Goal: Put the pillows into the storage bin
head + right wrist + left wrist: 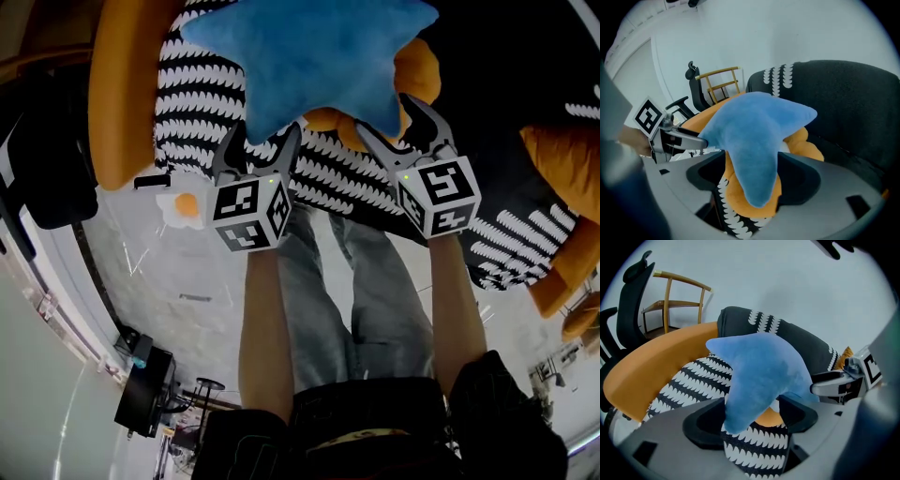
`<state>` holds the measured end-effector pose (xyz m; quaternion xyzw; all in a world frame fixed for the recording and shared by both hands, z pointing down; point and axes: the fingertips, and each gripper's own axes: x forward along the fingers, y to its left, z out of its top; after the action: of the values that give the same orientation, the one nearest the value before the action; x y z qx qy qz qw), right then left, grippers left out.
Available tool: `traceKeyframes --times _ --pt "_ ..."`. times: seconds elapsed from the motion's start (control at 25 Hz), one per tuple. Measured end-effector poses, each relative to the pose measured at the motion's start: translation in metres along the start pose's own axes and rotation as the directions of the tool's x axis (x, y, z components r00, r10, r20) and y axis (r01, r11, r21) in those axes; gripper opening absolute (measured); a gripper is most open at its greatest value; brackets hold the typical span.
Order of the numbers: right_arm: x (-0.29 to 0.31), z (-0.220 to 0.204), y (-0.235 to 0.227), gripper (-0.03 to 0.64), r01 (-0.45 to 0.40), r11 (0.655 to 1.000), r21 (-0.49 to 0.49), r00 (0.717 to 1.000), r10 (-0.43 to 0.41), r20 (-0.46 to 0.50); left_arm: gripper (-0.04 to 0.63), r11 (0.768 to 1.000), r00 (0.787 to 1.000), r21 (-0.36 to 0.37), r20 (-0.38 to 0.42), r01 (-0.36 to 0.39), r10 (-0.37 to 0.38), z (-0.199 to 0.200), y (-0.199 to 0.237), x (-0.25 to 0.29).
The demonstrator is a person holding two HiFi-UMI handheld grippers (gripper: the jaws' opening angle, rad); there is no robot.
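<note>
The blue pillow point(309, 52) lies in the patterned bin point(202, 103), on top of an orange pillow point(424, 73). The left gripper point(262, 141) has its jaws spread wide around one tip of the blue pillow. The right gripper point(392, 120) has its jaws spread around another tip.

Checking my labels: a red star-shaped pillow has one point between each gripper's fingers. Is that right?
No: the star-shaped pillow is blue, not red. One point does lie between the fingers of the left gripper and another between those of the right gripper. The head view shows it.
</note>
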<state>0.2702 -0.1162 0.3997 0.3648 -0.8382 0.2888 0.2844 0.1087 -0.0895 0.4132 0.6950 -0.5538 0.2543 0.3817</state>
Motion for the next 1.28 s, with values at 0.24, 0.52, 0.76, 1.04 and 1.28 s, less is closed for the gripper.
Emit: traceKeyframes --times 0.24,0.52,0.76,1.04,1.28 --pt "0.023 -0.014 -0.003 0.337 -0.065 0.998 -0.007 0.995 0.064 -0.076 0.368 1.0 0.999 -0.005 -0.046 -0.015 0.015 -0.007 0.008 0.019" --pt "0.037 -0.021 -0.003 0.337 -0.143 0.99 -0.018 0.985 0.14 -0.102 0.351 0.998 0.998 -0.067 -0.066 0.006 -0.01 -0.018 0.009 0.032" --pt "0.043 -0.025 -0.001 0.319 -0.176 0.984 0.006 0.978 0.176 -0.116 0.299 0.992 0.999 -0.123 -0.038 0.017 -0.022 -0.023 0.01 0.038" --pt "0.044 -0.019 -0.002 0.206 -0.18 0.984 0.004 0.97 0.178 -0.163 0.239 0.992 1.0 -0.121 0.002 0.02 -0.019 -0.021 0.005 0.037" --pt "0.049 -0.011 0.006 0.187 -0.132 0.991 -0.037 0.982 0.126 -0.142 0.215 0.993 0.998 -0.116 0.066 0.027 -0.02 -0.022 0.013 0.03"
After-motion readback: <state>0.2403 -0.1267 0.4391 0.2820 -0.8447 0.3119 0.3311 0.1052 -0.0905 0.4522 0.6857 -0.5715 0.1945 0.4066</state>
